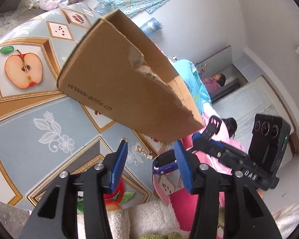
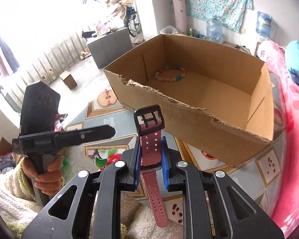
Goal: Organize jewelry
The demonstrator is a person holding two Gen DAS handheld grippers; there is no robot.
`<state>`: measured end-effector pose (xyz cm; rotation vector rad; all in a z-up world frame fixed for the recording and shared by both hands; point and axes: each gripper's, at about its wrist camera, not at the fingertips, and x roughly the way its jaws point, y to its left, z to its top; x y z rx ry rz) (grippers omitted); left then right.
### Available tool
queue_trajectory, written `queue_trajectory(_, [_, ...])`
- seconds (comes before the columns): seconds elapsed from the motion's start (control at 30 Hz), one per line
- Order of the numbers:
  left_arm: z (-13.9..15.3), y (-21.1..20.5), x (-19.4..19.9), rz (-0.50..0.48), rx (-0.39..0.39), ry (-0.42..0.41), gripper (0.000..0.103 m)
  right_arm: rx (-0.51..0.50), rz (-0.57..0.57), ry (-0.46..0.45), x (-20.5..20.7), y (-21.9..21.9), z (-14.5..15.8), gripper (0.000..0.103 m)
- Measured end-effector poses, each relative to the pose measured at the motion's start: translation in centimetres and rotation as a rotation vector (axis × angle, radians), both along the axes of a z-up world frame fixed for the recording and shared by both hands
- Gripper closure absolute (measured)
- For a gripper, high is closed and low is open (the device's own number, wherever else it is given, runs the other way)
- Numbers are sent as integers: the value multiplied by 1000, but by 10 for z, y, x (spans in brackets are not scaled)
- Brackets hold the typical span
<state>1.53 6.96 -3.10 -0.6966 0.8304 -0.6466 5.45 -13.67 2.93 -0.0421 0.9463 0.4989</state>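
My right gripper (image 2: 150, 156) is shut on a pink watch (image 2: 149, 139). The strap stands up between the blue pads with its black buckle (image 2: 149, 117) on top, and the other strap end hangs down below. Just behind it an open cardboard box (image 2: 199, 107) with a torn rim sits on the table, and a beaded bracelet (image 2: 170, 73) lies in its far corner. My left gripper (image 1: 151, 157) is open, its pads pressing on nothing. The watch body (image 1: 165, 161) shows close by its right pad. A small gold piece (image 1: 141, 150) lies on the cloth ahead.
A fruit-patterned cloth (image 1: 29, 119) covers the table. A pink blanket (image 2: 289, 119) lies along the table's right side. A hand (image 2: 47, 175) in a fleecy white sleeve holds the left gripper's handle. Water bottles and a floral cloth stand at the far wall.
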Motion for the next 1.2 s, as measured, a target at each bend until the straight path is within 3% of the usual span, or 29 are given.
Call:
queue_trajectory(0.3, [-1,-91,-19,-259,236,-115,52,60,-61,-30,-15,-11,24,87])
queue_trajectory(0.5, [-1,-122,-17,-273,379,-162,54,147,-24,-81,-26,-11,59,87])
queue_trajectory(0.57, [6,-129,-21,-278,429,-215,63,176,-11,-107,-30,-12,74,87])
queue_trajectory(0.7, [25,-138,-30,-235,577,-335,95,210,8,-165,-27,-18,100,87])
queue_trajectory(0.77, [38,-134,-31,-189,629,-377,101,229,21,-185,-21,-23,110,87])
queue_trajectory(0.93, [88,-100,-18,-57,691,-445,101,304,67,-222,4,-41,136,87])
queue_trajectory(1.07, [124,-89,11,43,838,-525,101,274,74,-228,40,-51,139,88])
queue_trajectory(1.17, [133,-91,52,62,969,-524,101,201,64,-179,78,-55,121,89])
queue_trajectory(1.2, [132,-93,66,53,1001,-514,101,168,61,-144,92,-55,110,101])
